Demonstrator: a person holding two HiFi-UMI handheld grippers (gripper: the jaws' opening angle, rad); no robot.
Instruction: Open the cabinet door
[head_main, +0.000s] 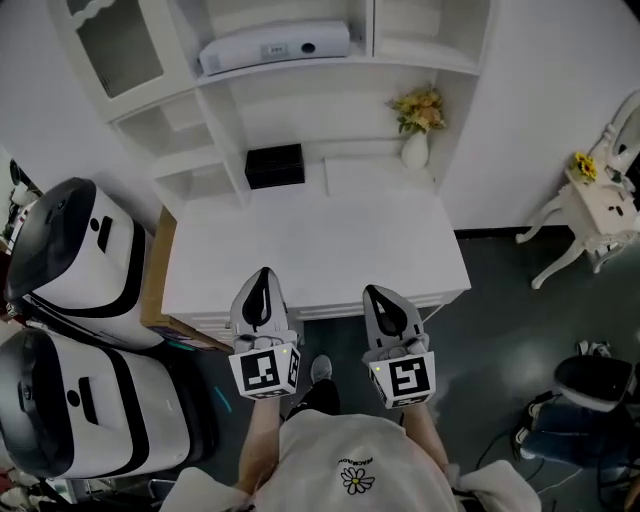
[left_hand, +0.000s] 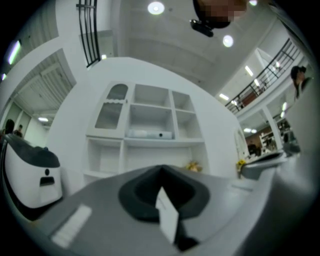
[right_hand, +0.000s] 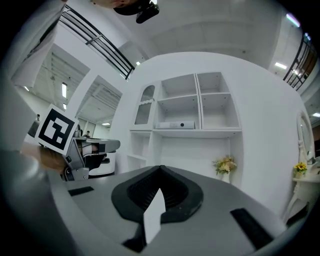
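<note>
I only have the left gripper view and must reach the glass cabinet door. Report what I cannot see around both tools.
Observer: The right tool is shut, with nothing between its jaws.
Operator: Now describe the desk surface.
Observer: A black box stands at the back of the desk, below what your view shows.
Operator: Place my tool for me.
Observer: From the head view, the left tool is near the desk's front edge, well short of the cabinet door at the hutch's upper left.

Closed left gripper (left_hand: 161, 170) faces the white cabinet (left_hand: 150, 143)
</note>
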